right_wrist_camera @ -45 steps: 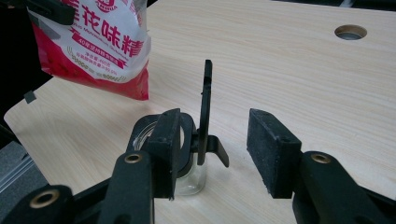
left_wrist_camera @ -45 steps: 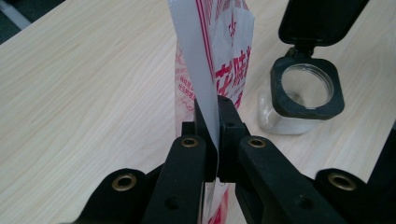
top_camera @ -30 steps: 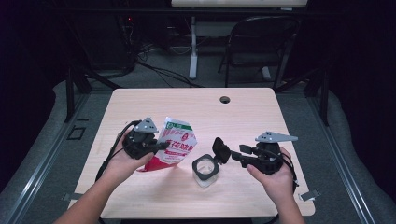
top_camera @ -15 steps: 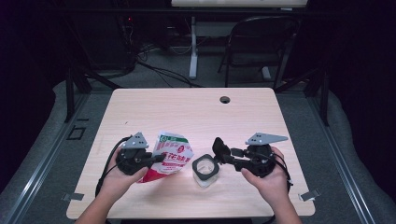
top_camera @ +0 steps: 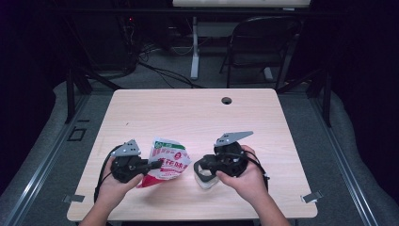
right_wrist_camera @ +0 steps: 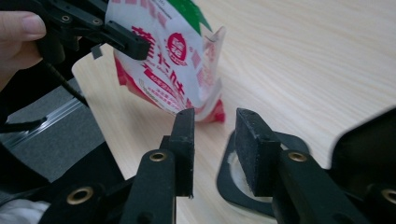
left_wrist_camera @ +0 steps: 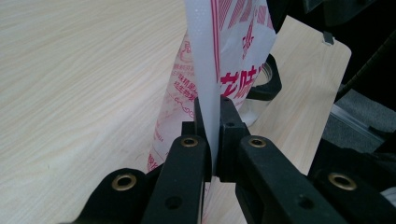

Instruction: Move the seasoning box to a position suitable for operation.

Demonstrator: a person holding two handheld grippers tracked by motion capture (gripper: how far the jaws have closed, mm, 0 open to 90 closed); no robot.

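Snack bag (left_wrist_camera: 243,56) edge between left gripper (left_wrist_camera: 212,135) fingers; right gripper (right_wrist_camera: 215,140) fingers narrowly apart over jar (right_wrist_camera: 243,186) rim.

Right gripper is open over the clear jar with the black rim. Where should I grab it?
Grip the black rim of the clear jar, coming straight down from above: the right gripper stands open with one jaw outside the rim, one over the mouth. The rim looks rigid. The red-and-white pouch in the left gripper crowds one side.
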